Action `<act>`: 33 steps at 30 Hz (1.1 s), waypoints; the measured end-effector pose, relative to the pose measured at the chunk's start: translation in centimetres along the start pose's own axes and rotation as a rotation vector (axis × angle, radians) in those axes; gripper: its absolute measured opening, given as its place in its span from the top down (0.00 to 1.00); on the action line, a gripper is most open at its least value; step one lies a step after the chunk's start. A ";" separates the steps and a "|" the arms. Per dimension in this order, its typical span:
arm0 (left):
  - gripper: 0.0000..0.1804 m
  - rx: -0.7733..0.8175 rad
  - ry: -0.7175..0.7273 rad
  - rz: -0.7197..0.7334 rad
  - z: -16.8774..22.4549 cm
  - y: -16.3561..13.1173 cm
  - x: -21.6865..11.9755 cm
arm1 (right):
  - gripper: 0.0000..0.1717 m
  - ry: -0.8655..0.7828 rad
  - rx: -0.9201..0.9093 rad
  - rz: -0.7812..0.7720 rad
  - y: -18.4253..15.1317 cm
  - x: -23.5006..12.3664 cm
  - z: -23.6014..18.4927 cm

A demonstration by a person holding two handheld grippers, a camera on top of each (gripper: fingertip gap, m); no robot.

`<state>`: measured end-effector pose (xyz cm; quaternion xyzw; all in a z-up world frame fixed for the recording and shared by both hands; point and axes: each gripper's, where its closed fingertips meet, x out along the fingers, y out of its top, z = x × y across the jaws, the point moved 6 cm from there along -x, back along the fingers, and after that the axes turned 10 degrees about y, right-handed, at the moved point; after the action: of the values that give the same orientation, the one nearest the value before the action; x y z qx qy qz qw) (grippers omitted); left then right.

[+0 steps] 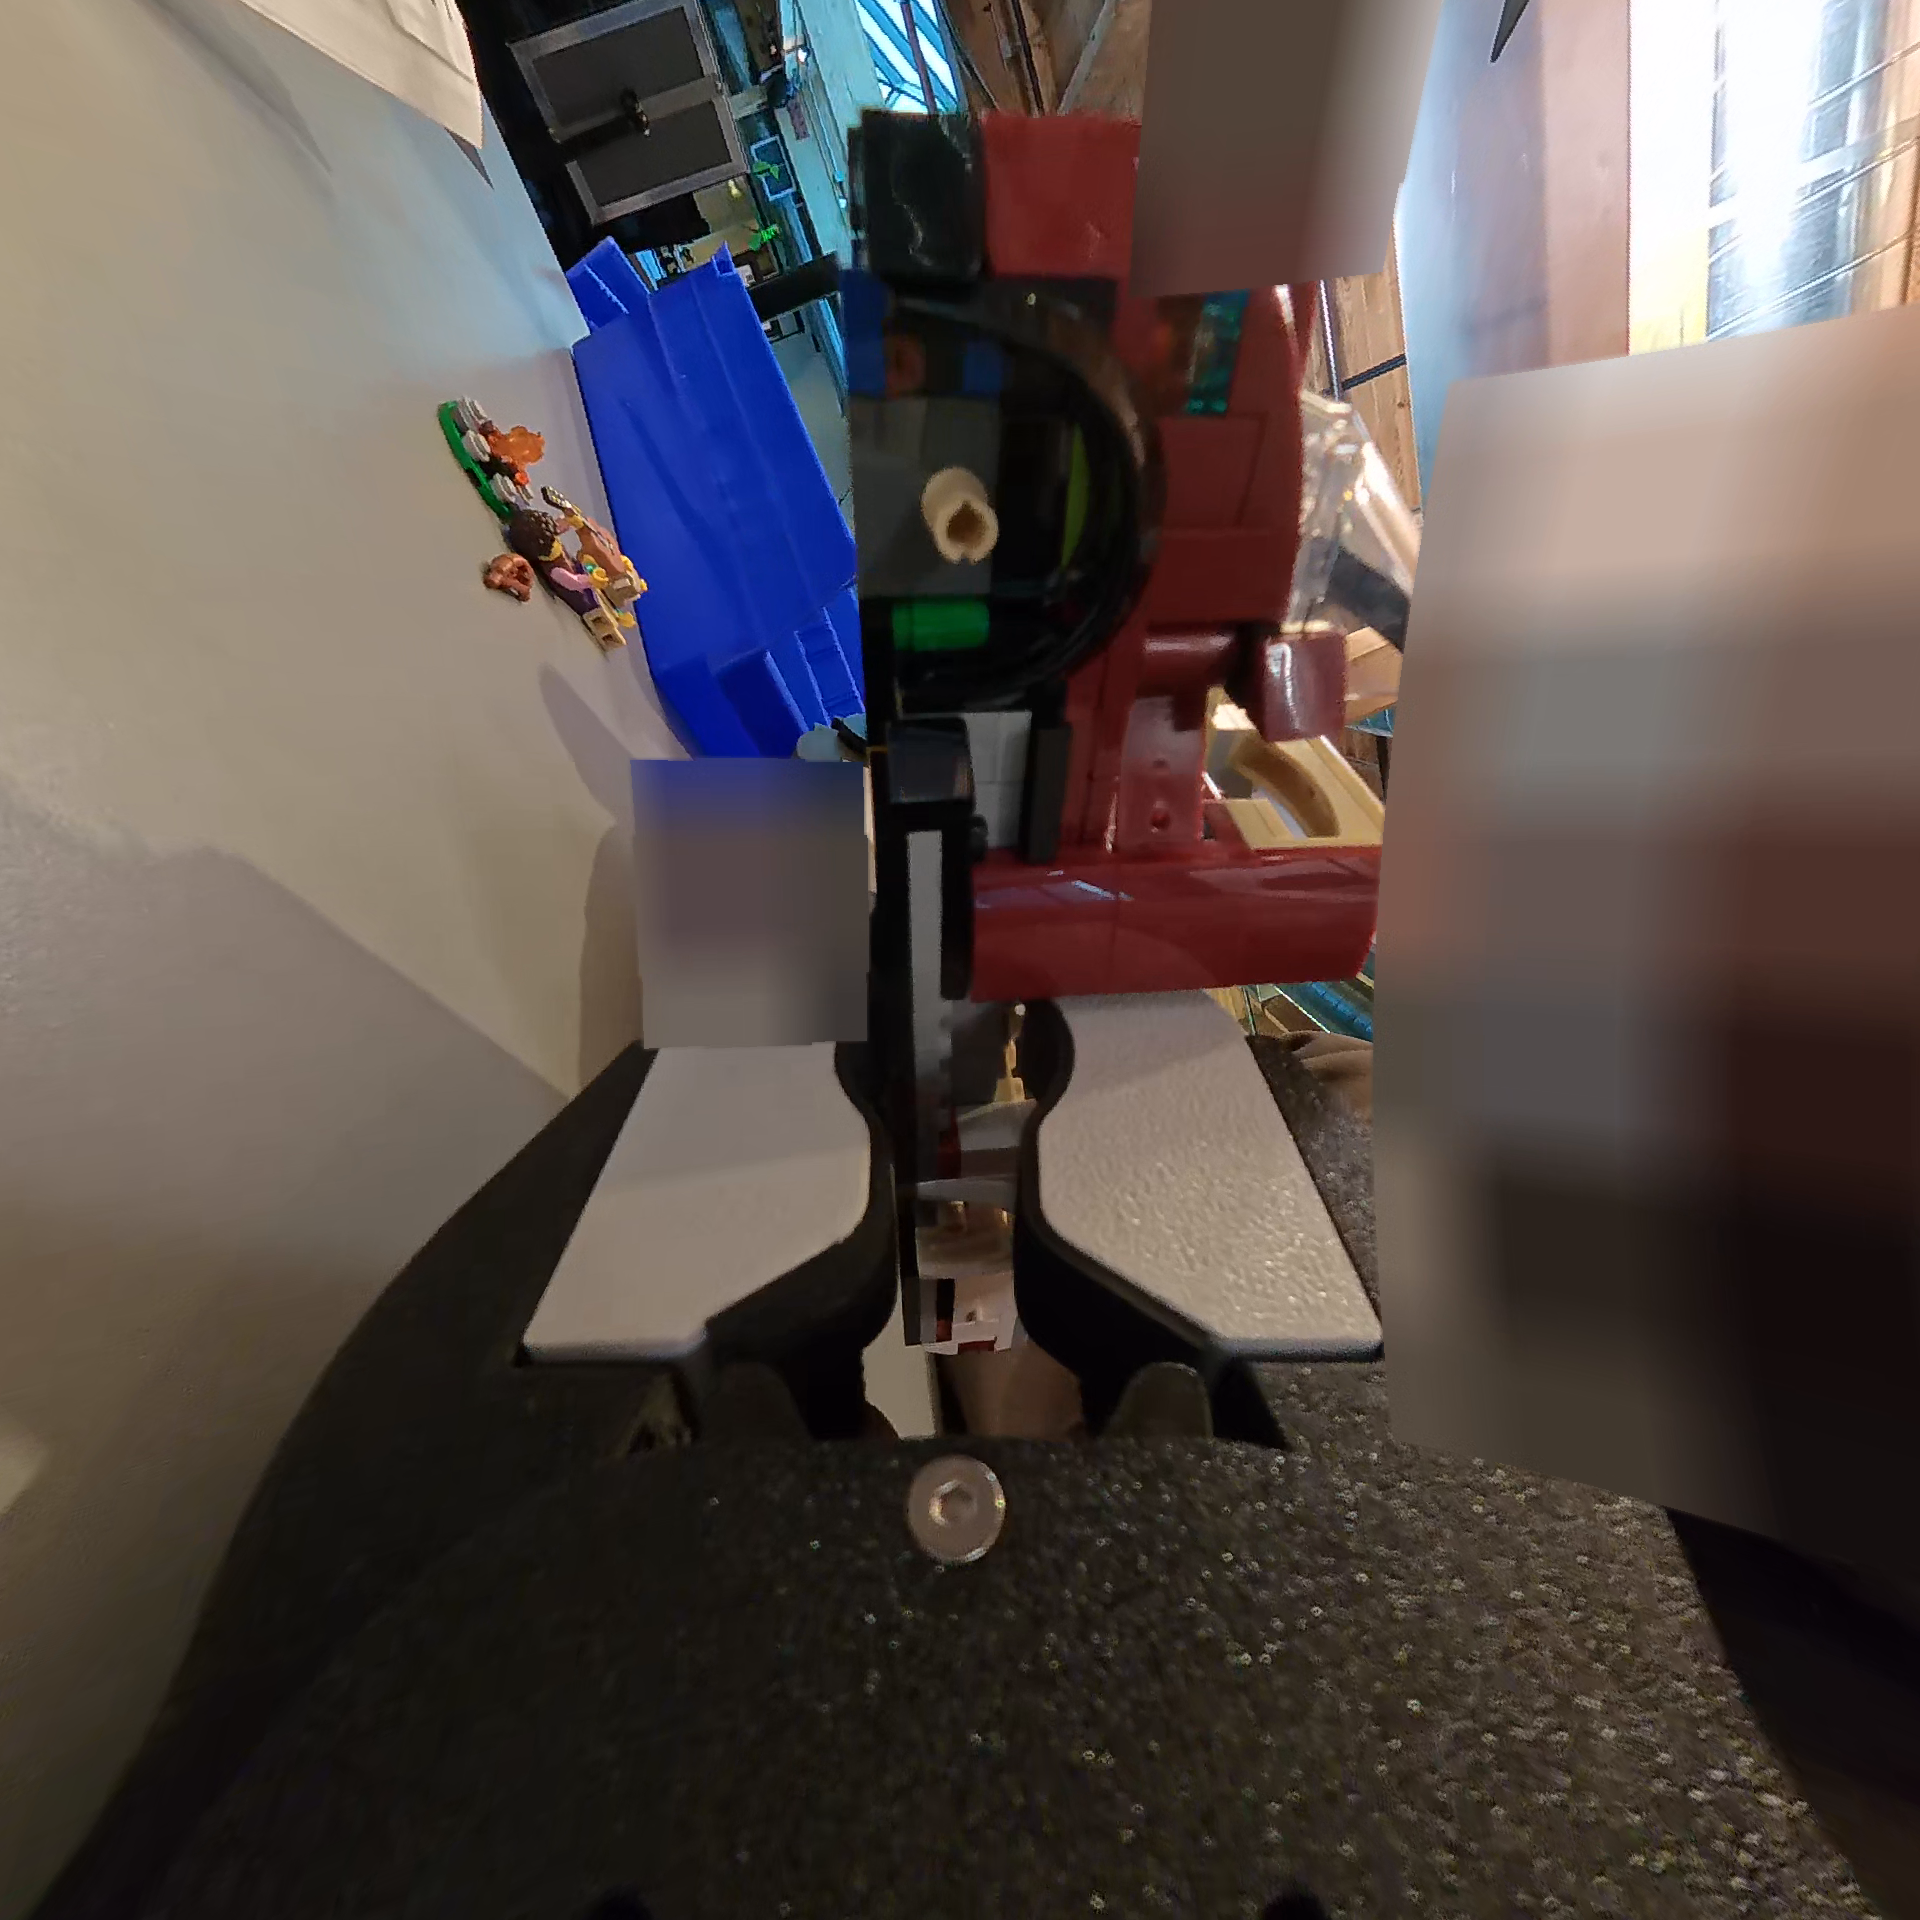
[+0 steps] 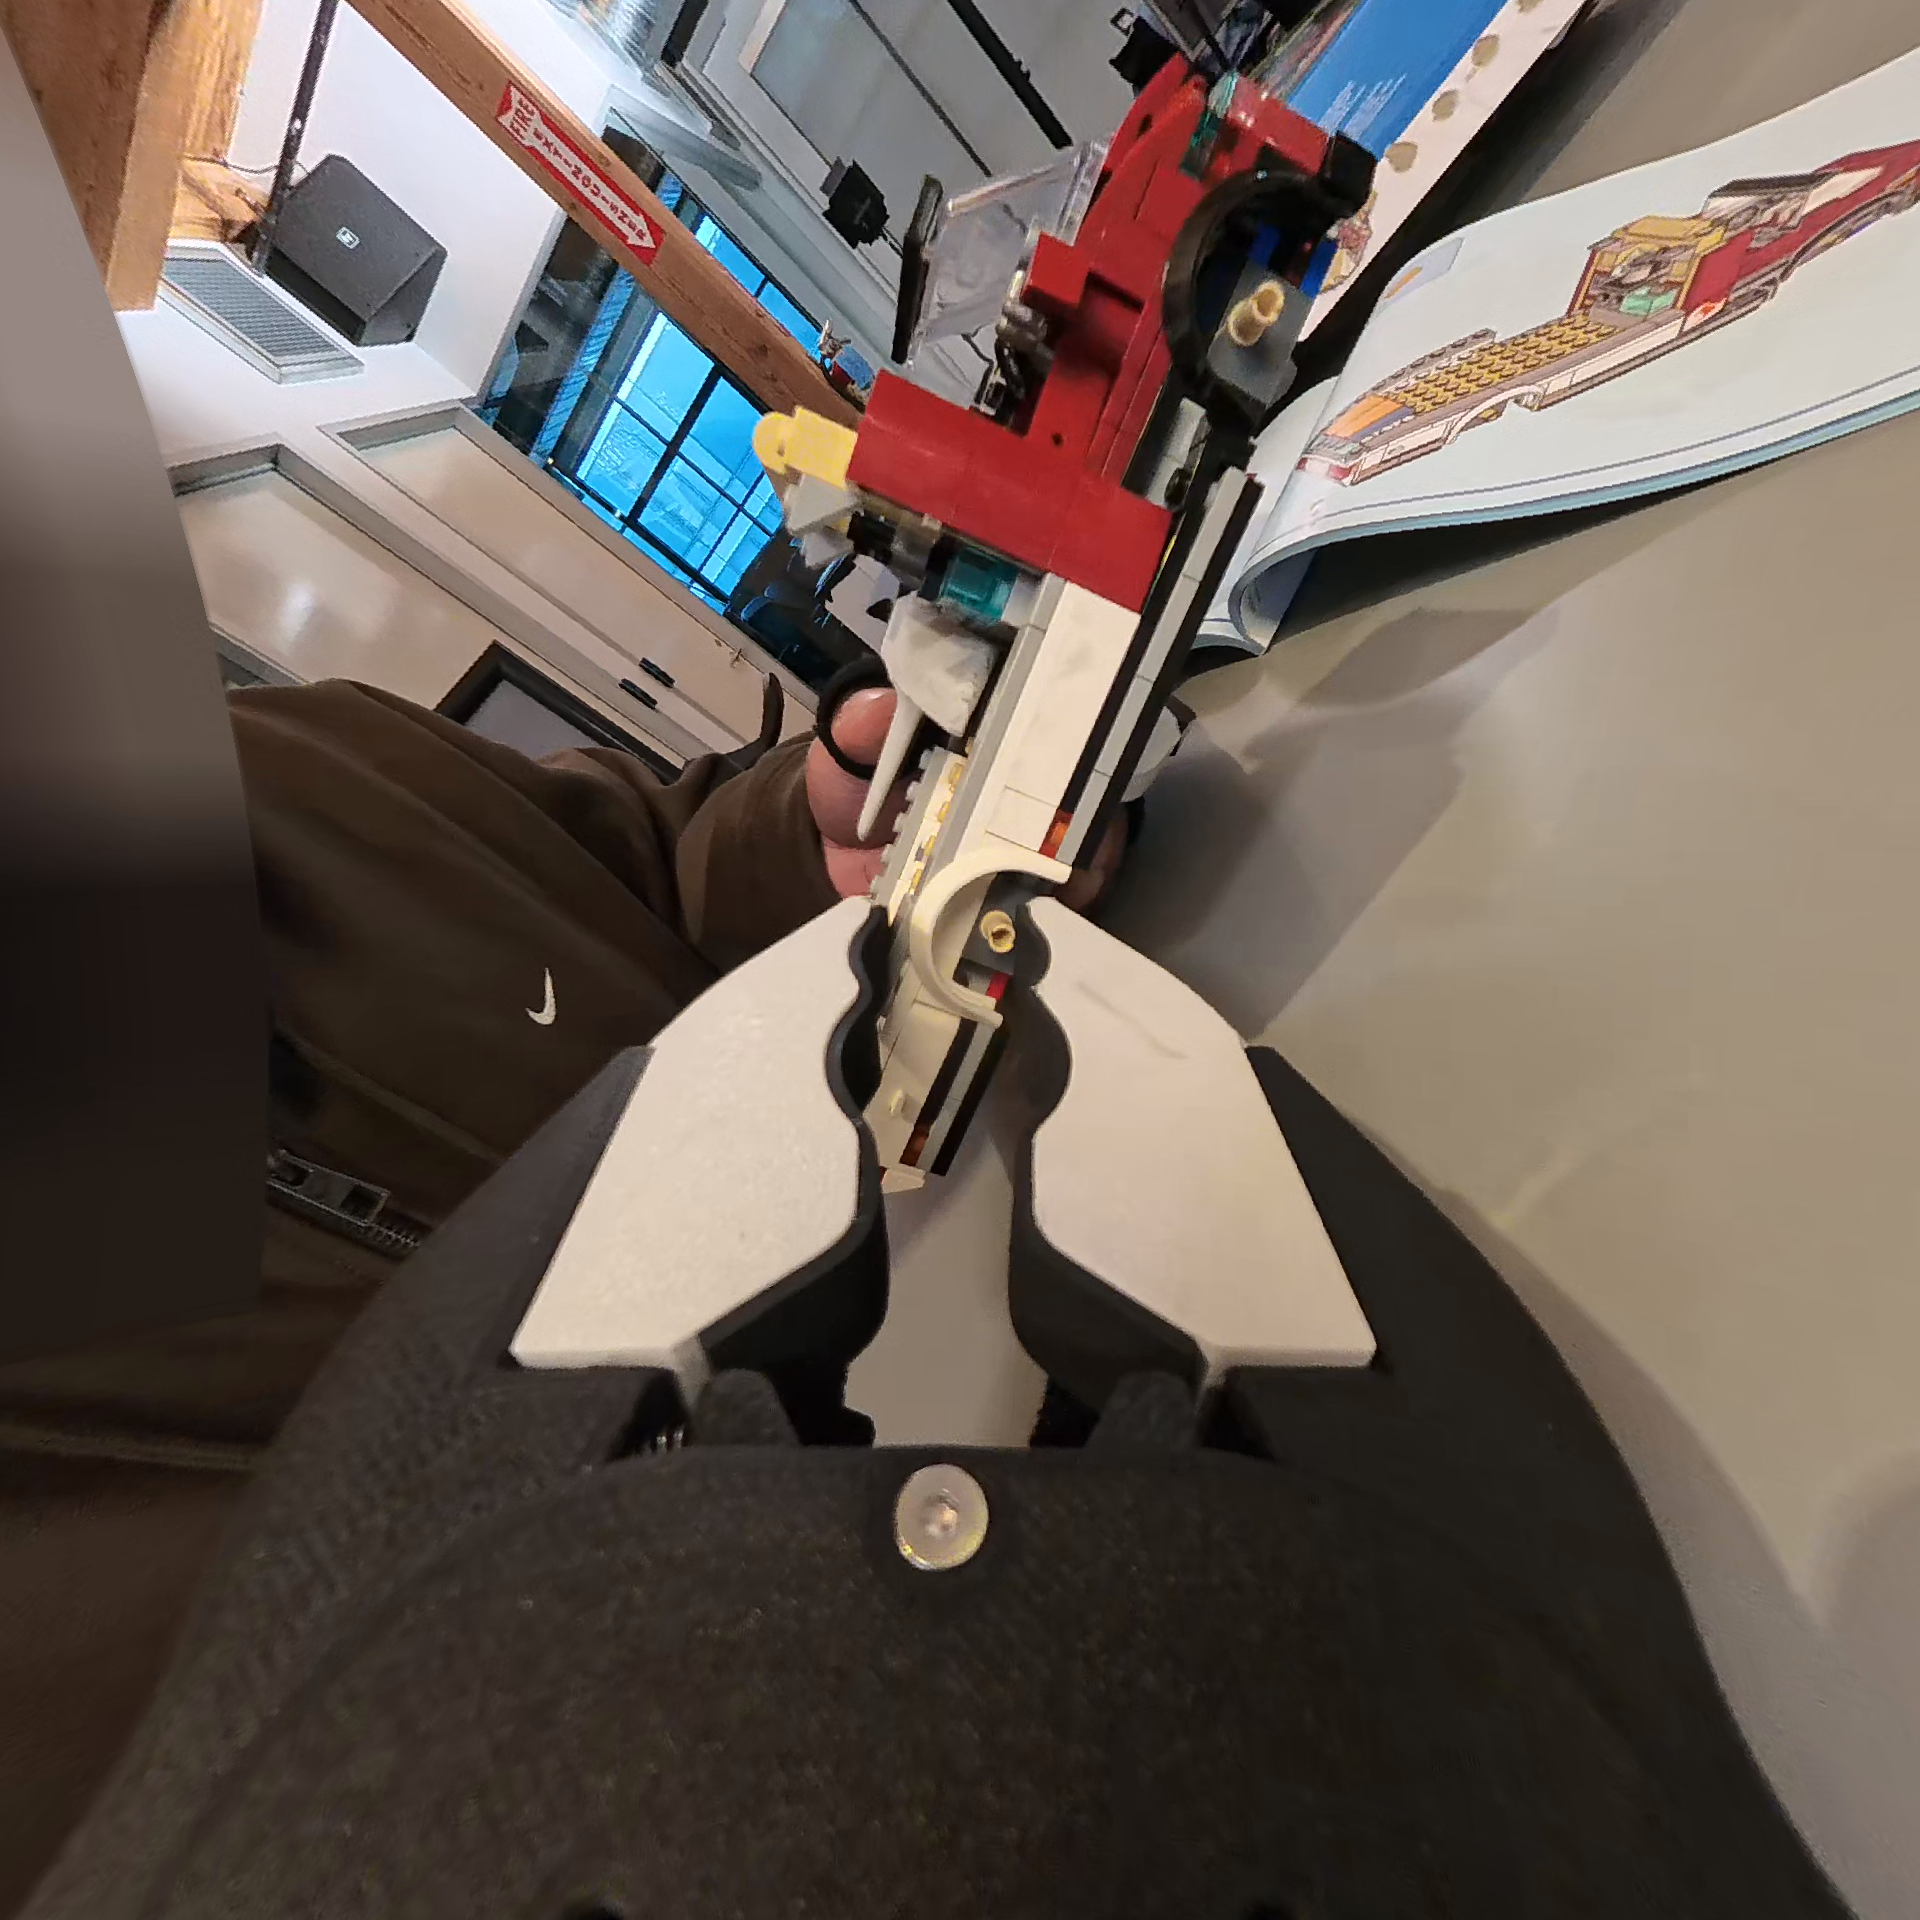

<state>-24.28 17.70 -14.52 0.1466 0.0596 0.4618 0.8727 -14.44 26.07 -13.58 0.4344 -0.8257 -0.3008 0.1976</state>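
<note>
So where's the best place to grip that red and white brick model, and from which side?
Judging by its shape, the long white and black lower body of the brick model: flat parallel sides suit the jaws. Come in from its narrow end, along its length, as the right gripper does now. Avoid the knobbly red top.

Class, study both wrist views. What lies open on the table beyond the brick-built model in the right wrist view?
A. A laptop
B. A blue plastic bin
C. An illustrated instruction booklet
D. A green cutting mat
C: an open instruction booklet with coloured drawings lies on the grey table just past the red, white and black model; the blue bin shows only in the left wrist view.
</note>
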 end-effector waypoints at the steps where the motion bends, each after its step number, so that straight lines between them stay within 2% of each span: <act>1: 0.89 0.001 0.000 0.001 0.0 0.0 0.0 | 0.87 -0.003 -0.003 0.001 0.0 0.0 0.0; 17: 0.89 -0.001 0.011 0.019 -0.1 0.1 -0.1 | 0.87 -0.011 0.040 0.026 0.0 0.0 0.2; 19: 0.88 -0.003 -0.004 0.038 0.0 0.3 -0.3 | 0.80 -0.023 0.056 0.025 0.0 -0.2 0.3; 22: 0.89 -0.014 -0.014 0.067 -0.1 0.7 -0.6 | 0.76 -0.043 0.062 0.001 -0.2 -0.7 0.2; 33: 0.89 0.020 -0.040 0.055 0.3 0.6 -0.5 | 0.79 -0.021 0.122 -0.050 -1.1 0.1 -0.8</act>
<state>-24.98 17.53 -14.07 0.1659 0.0428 0.4820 0.8592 -13.32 25.22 -13.70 0.4629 -0.8334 -0.2593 0.1545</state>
